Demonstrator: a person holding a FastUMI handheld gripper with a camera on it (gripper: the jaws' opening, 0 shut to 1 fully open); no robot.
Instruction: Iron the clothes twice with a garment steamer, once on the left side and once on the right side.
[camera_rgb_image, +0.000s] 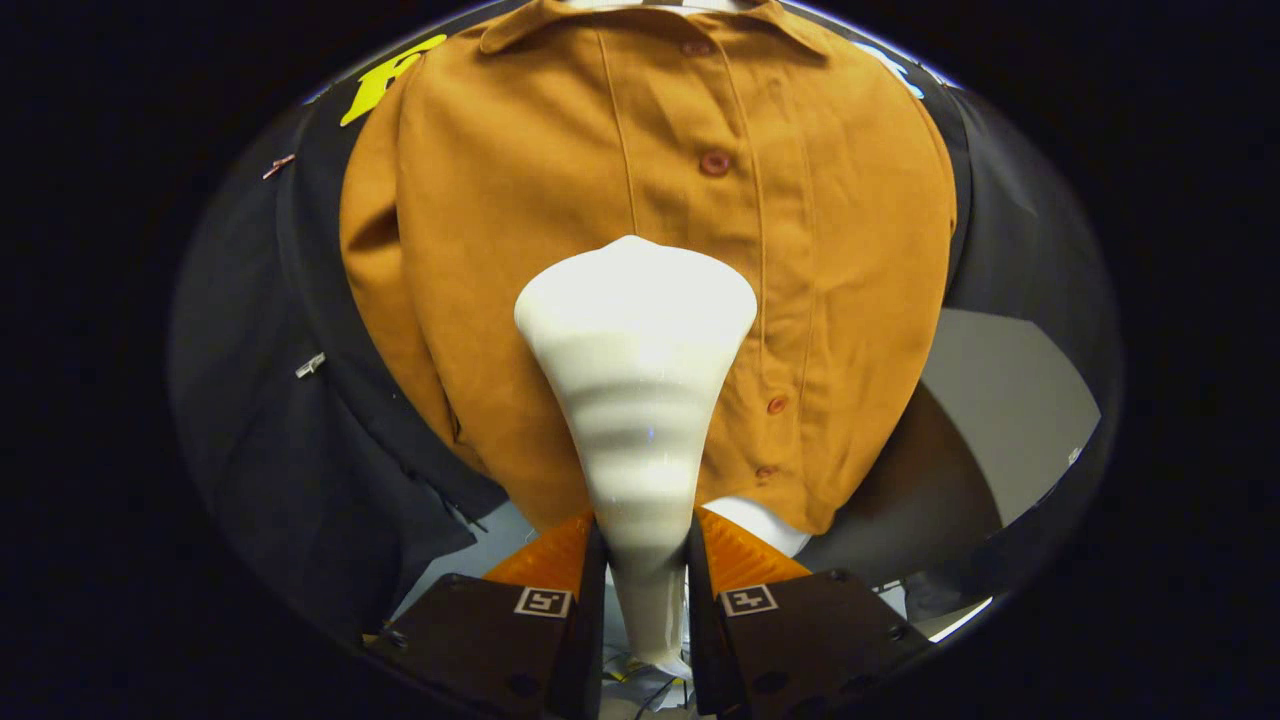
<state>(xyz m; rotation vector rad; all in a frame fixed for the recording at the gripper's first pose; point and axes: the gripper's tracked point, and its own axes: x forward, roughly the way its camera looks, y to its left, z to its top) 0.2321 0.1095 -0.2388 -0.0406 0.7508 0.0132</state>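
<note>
Gripper (645, 560) fingers clamped on steamer (637, 400) at narrow rigid handle; likely light. Soft shirt (560, 200) yields easily beyond.

The one camera rides on the gripper (645, 545) and looks forward along its two fingers (570, 560), which rise from below and press on either side of the narrow neck of a white, cone-shaped plastic garment steamer (637, 400). It faces the front of a hanging rust-orange buttoned shirt (600, 200) from close by, roughly square on, with the steamer's wide head standing between lens and cloth. Fisheye bending bulges the shirt and curves the black booth wall (250, 400) around it.
</note>
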